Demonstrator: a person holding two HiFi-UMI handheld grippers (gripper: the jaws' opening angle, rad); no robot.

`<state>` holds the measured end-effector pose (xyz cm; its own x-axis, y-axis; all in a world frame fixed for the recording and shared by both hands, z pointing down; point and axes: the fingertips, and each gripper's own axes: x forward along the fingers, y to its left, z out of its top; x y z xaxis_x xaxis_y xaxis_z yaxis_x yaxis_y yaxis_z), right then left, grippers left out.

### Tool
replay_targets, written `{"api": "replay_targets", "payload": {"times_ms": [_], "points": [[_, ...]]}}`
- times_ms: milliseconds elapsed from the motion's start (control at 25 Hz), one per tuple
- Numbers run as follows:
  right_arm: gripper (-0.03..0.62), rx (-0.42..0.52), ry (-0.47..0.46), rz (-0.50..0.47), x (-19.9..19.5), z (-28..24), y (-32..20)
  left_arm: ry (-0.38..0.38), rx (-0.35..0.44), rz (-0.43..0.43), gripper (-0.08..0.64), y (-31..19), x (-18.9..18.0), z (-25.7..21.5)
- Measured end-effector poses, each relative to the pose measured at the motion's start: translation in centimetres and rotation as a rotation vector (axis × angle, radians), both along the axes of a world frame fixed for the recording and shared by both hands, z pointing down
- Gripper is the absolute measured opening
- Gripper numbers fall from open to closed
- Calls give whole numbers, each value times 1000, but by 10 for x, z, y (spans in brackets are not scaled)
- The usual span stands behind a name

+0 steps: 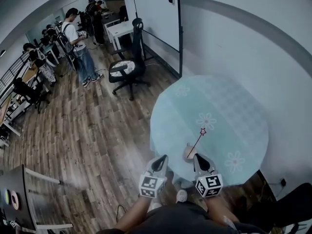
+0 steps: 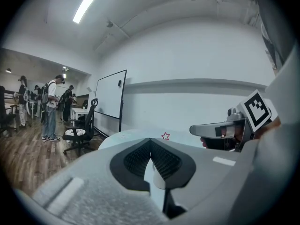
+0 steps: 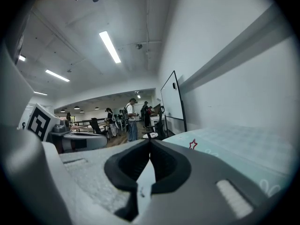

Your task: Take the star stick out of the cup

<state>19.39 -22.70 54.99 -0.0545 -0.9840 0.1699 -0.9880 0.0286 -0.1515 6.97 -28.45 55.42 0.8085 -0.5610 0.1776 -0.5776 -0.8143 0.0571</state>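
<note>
A: An open office with a wooden floor, and close to the white wall a round table under a pale blue flowered cloth (image 1: pixel 234 106). How far along does the job look?

B: Not started, by the look of it. Nearest the person, the left gripper (image 1: pixel 159 161) hangs over the floor just off the table's near edge. Its jaws meet at the tips with nothing between them (image 2: pixel 150 142).

A: And the right gripper (image 1: pixel 200 159)?

B: Closed at the tips as well and empty (image 3: pixel 150 142). It sits over the near rim, just beside the small pale pinkish cup (image 1: pixel 189 152). Whether it touches the cup cannot be told.

A: So where is the stick?

B: The thin dark stick topped with a red-outlined star (image 1: pixel 198 139) stands in that cup, leaning away toward the far right. The star shows just beyond each gripper's jaws (image 2: pixel 165 136) (image 3: pixel 192 144).

A: What is left, then?

B: Everything, it seems: opening a gripper, closing it on the stick, lifting it clear. Farther off, to the left, stand a black office chair (image 1: pixel 129 67) and several people.
</note>
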Motion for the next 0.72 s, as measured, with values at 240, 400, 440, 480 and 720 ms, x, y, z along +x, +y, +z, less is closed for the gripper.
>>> {"api": "replay_targets", "payload": {"times_ms": [240,400,440,480,720], "points": [[3,-42,-35,-23,31,29,-6,-53,20,5,5,-5,39,11],[3,-37,-25,-45,43,39,-10,-74,5,-13,5,-6,54,23],[3,-41,-27,-54,45,43,-12,-76,1,-23,5,-7,55,27],[3,-48,-31,-61,47,48,-14,-79,-5,-33,5,-9,56,31],[3,-87,-50,-70,56,74,-28,-98,-64,-42,5,-20,62,58]]}}
